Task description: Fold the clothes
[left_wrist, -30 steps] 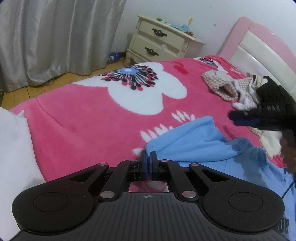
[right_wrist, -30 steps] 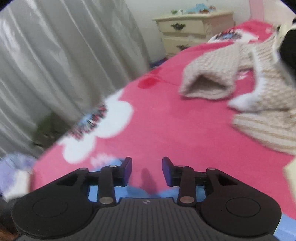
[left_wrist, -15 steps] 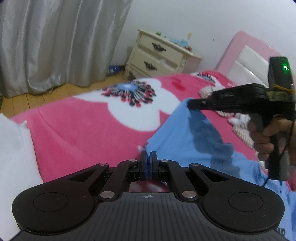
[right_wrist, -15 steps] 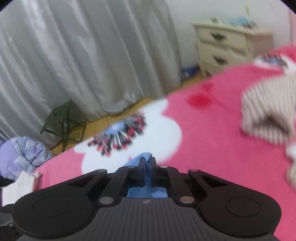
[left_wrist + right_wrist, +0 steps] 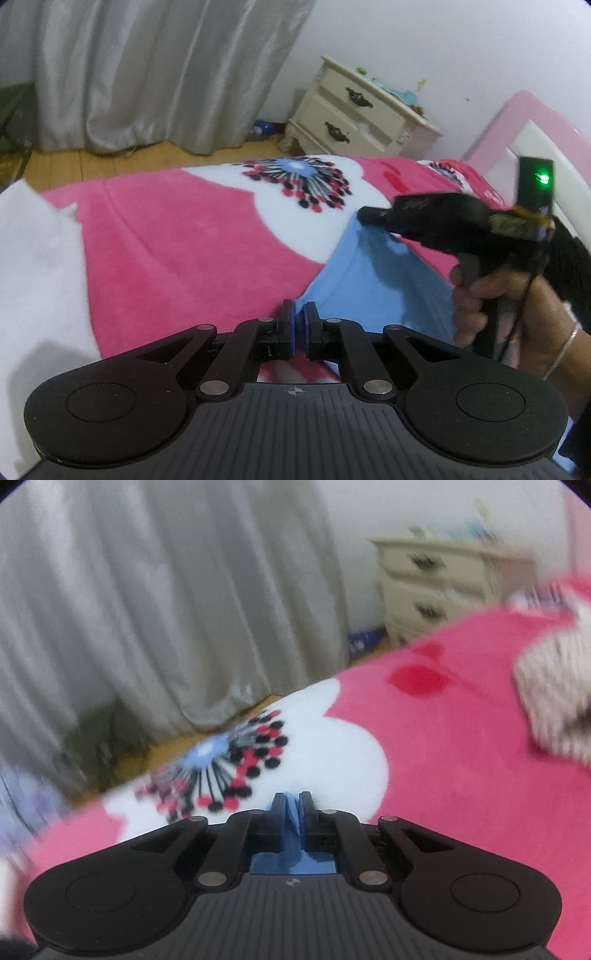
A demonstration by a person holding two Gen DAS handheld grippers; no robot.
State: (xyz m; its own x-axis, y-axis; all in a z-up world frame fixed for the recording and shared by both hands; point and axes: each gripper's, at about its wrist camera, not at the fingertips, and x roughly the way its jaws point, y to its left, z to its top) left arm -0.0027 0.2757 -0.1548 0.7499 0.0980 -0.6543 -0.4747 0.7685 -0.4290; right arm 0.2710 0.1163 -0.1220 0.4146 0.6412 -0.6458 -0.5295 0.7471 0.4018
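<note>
A light blue garment (image 5: 373,280) lies on the pink flowered blanket (image 5: 177,258) and is lifted by two corners. My left gripper (image 5: 299,321) is shut on its near edge. My right gripper (image 5: 364,214) shows in the left wrist view at the right, shut on the far corner and holding it above the bed. In the right wrist view my right gripper (image 5: 293,808) is shut on a strip of the blue garment (image 5: 293,853) over the blanket's white flower (image 5: 314,749).
A beige knit garment (image 5: 554,701) lies on the bed at the right. A cream nightstand (image 5: 354,114) stands by the wall beside the pink headboard (image 5: 524,125). Grey curtains (image 5: 147,74) hang over a wooden floor. White fabric (image 5: 33,280) lies at the left edge.
My right gripper closed on the blue garment's corner and lifted it, then carried it left over the white flower. My left gripper stayed shut on the near edge and rose slightly.
</note>
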